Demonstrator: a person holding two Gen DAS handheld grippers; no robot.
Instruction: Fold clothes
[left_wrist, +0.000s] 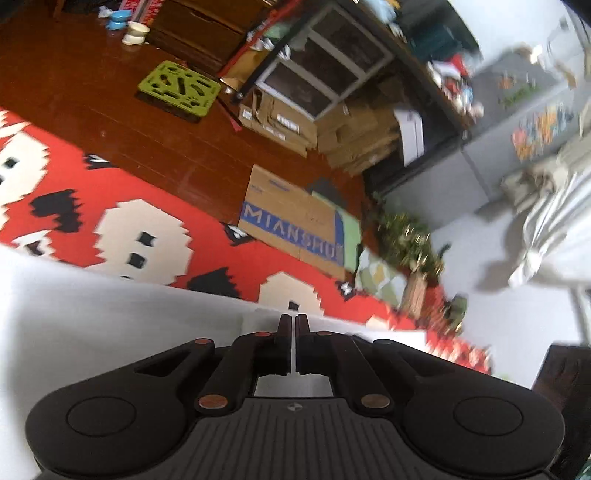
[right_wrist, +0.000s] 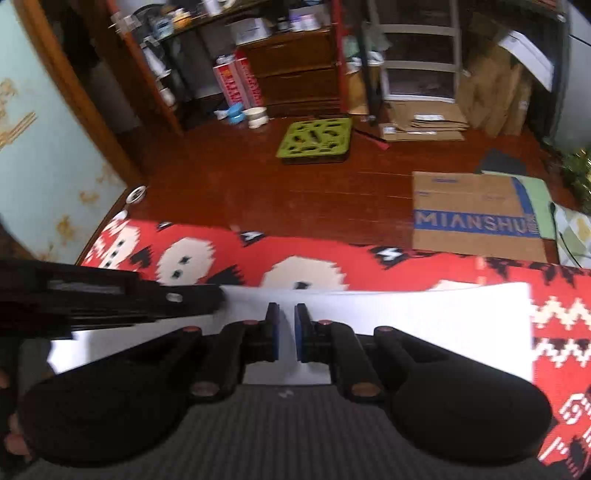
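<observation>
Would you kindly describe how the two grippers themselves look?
Both are matte black, with ribbed grey bodies, rounded side lobes and copper-coloured pivot pins. The left gripper has dark fingers; the right gripper has blue pads on its fingers.

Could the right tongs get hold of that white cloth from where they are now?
Probably yes. The right tongs hang just over the white cloth, slightly parted, with nothing between. The left tongs sit off to the side, not across the path.
</observation>
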